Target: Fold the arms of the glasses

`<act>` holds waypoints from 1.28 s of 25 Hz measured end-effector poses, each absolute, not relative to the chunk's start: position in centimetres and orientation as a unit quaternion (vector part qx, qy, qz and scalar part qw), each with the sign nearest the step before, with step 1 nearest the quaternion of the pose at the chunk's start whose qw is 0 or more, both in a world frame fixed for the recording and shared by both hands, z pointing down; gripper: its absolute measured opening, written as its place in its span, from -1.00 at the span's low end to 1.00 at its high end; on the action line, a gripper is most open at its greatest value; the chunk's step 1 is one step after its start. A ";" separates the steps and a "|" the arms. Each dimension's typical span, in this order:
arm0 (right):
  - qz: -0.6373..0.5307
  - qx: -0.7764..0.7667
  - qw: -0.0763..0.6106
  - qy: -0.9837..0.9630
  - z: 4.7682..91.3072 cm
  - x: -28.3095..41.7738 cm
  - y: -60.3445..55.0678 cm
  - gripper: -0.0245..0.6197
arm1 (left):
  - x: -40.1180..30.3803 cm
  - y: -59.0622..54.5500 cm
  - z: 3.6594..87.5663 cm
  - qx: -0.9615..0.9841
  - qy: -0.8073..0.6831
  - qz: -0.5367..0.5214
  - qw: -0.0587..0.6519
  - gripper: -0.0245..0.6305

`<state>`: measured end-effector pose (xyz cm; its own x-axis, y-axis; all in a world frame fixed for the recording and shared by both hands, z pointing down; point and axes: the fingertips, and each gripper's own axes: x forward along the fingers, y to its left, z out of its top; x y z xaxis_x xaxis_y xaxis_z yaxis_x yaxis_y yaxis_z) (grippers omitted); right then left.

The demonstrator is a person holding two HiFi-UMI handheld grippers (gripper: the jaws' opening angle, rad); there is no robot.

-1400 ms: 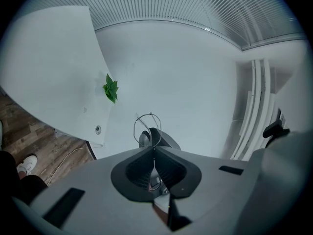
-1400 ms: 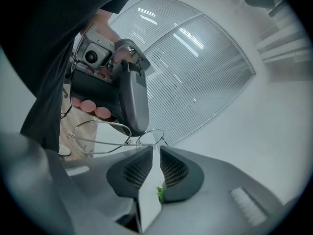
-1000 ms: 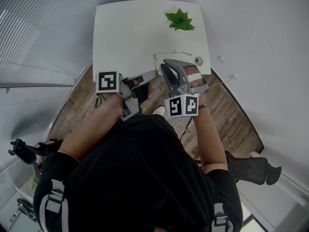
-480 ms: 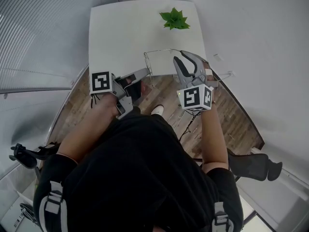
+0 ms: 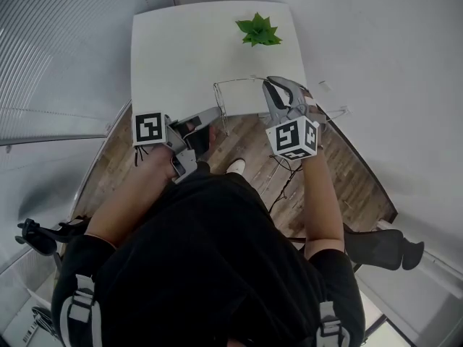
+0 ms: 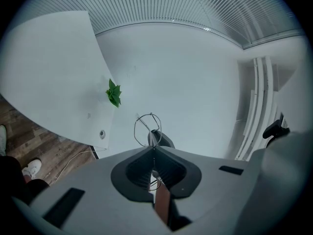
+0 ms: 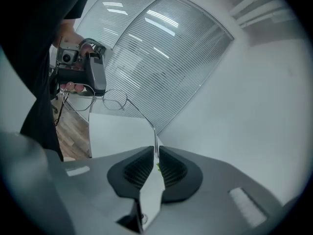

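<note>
A thin wire-framed pair of glasses (image 5: 239, 80) hangs in the air over the near edge of the white table (image 5: 188, 49). My left gripper (image 5: 217, 112) is shut on the front frame; one lens ring (image 6: 146, 126) sticks out past its jaws. From that frame one arm (image 7: 142, 114) runs out to my right gripper (image 5: 269, 84). In the right gripper view the arm's tip lies between the jaws (image 7: 156, 155), which are closing, with a slim gap still showing beside the wire. The left gripper (image 7: 90, 72) shows at the far end of the glasses there.
A small green plant (image 5: 255, 31) stands at the table's far right. A round cable port (image 6: 102, 134) sits near the table's edge. Wood floor, a cable and a white shoe (image 5: 236, 166) lie below. A black chair (image 5: 376, 250) is at the right.
My right gripper has moved right, away from the left one, out along the glasses arm, and its jaws have narrowed around the tip. The left gripper has kept still.
</note>
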<state>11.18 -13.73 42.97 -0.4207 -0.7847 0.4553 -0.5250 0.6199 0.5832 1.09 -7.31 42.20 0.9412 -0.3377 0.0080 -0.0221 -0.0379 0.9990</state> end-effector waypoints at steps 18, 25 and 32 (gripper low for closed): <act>-0.127 0.375 0.322 -0.860 42.6 8.2 -12.1 -0.84 | -0.6 -10.9 41.7 0.715 -0.160 -0.151 0.664 -0.88; -0.116 0.366 0.309 -0.870 42.4 7.0 -10.7 -0.85 | -0.9 -11.3 41.7 0.716 -0.171 -0.156 0.659 -0.88; -0.101 0.347 0.290 -0.886 42.3 5.1 -8.9 -0.85 | -1.2 -11.7 41.4 0.717 -0.183 -0.167 0.651 -0.88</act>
<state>5.07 -8.92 42.31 -0.5906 -0.6735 0.4445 -0.5562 0.7388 0.3805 -1.17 -11.73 41.36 0.8775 -0.4796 -0.0010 -0.0453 -0.0850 0.9953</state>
